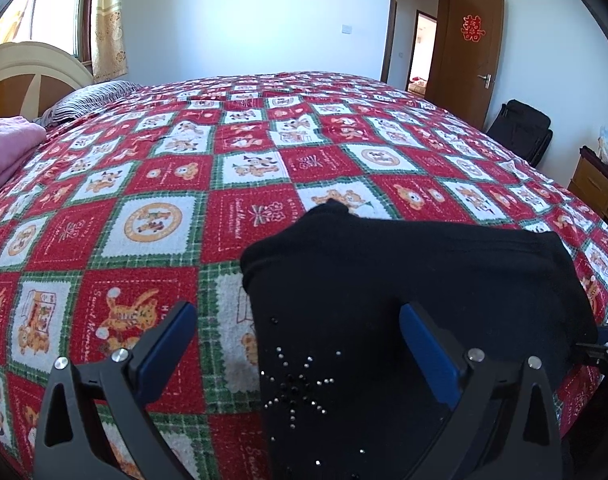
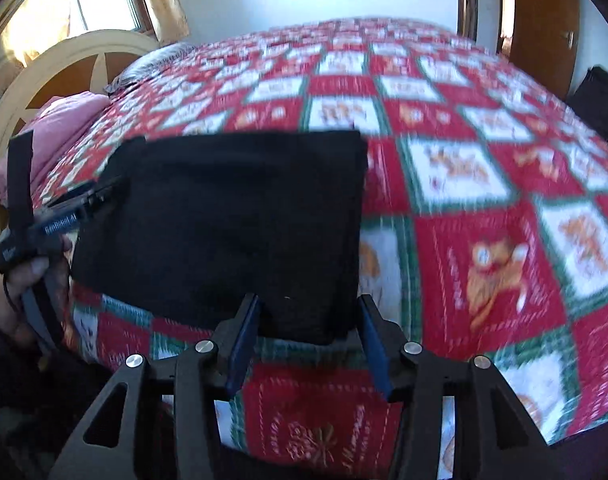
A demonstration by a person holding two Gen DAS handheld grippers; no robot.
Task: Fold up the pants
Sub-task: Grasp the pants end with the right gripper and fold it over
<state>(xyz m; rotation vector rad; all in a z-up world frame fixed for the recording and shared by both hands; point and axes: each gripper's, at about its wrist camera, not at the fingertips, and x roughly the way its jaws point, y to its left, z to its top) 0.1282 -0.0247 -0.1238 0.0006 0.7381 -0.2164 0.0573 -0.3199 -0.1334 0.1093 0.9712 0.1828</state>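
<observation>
The right view is blurred. The right gripper (image 2: 310,334) stands apart at the near edge of the folded black pants (image 2: 231,224), not pressing. The left gripper (image 1: 297,344) gapes wide over the pants' (image 1: 404,280) left edge. The pants lie on the quilt (image 1: 183,184) near the bed's edge, their long axis unclear.

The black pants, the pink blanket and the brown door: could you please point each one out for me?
black pants (image 2: 231,216): right wrist view, middle of the folded cloth.
pink blanket (image 1: 7,148): left wrist view, its top fold.
brown door (image 1: 470,64): left wrist view, middle panel.

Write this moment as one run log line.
pants: folded on bed | left gripper: open, over pants | right gripper: open, at pants edge
</observation>
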